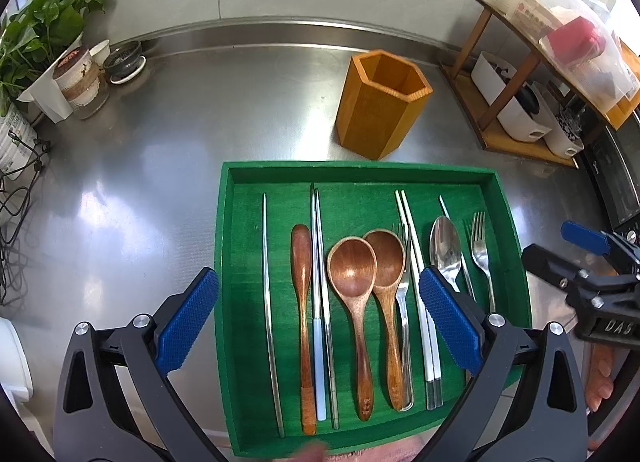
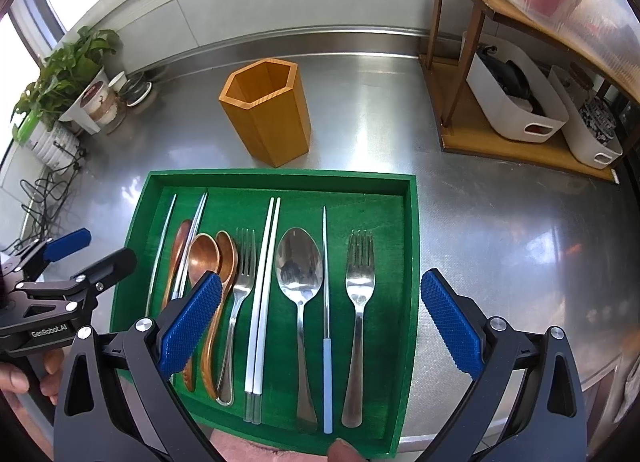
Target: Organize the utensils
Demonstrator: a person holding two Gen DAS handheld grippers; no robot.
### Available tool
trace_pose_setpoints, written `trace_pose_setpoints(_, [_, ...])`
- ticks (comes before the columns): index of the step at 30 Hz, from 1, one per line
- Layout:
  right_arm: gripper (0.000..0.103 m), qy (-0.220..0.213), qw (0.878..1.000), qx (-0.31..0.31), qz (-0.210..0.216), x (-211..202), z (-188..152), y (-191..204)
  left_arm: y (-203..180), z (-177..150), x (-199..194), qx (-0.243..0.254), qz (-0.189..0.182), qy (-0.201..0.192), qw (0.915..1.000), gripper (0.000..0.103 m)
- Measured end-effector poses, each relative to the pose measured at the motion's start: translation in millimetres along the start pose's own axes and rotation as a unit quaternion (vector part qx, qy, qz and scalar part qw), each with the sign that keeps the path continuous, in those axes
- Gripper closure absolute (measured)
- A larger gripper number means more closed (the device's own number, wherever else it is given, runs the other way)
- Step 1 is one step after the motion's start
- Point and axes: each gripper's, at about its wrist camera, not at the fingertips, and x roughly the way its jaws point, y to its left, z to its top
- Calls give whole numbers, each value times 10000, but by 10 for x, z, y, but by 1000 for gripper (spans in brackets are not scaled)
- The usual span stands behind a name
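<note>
A green tray [image 1: 224,246] [image 2: 412,262] on the steel counter holds several utensils laid side by side: wooden spoons [image 1: 352,266] [image 2: 204,254], white chopsticks [image 1: 416,262] [image 2: 264,282], a steel spoon [image 1: 445,250] [image 2: 300,262], forks [image 1: 480,246] [image 2: 360,274] and a metal chopstick [image 1: 267,294]. Behind it stands an empty orange hexagonal wooden holder [image 1: 380,110] [image 2: 268,114]. My left gripper [image 1: 318,300] hovers open above the tray's near left half. Above the tray's near right half my right gripper [image 2: 322,300] is open too. Neither holds anything.
A potted plant [image 1: 36,34] [image 2: 64,70], cups and cables [image 1: 16,198] crowd the counter's left. A wooden shelf [image 1: 512,142] [image 2: 512,142] with white bins [image 2: 516,102] stands at the right. Bare steel counter lies around the tray and holder. A person's hand [image 2: 16,378] grips the left tool.
</note>
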Motion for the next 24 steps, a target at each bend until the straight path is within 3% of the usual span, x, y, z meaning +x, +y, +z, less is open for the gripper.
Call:
trace_pose_setpoints(2, [12, 213, 9997, 100, 120, 71, 12, -69, 6, 1, 43, 30, 14, 135, 9999, 20])
trace_pose_setpoints(4, [31, 514, 9984, 196, 137, 168, 1, -130, 41, -9, 96, -79, -14, 279, 9996, 24])
trace_pose_setpoints(7, [38, 836, 9958, 212, 322, 294, -43, -183, 114, -28, 170, -255, -159, 507, 9983, 29])
trace_pose_setpoints(11, [45, 1109, 9935, 98, 256, 409, -99, -189, 140, -60, 272, -151, -145, 799, 9966, 35])
trace_pose_setpoints(16, [66, 1455, 9891, 87, 201, 515, -161, -186, 122, -89, 390, 105, 54, 1118, 9937, 41])
trace_pose_setpoints(18, [70, 1529, 9881, 92, 134, 549, -167, -199, 122, -86, 434, 125, -8, 1202, 9927, 45])
trace_pose_setpoints(24, [76, 1766, 9841, 207, 0, 700, -171, -257, 208, -114, 672, 140, 198, 1630, 9863, 70])
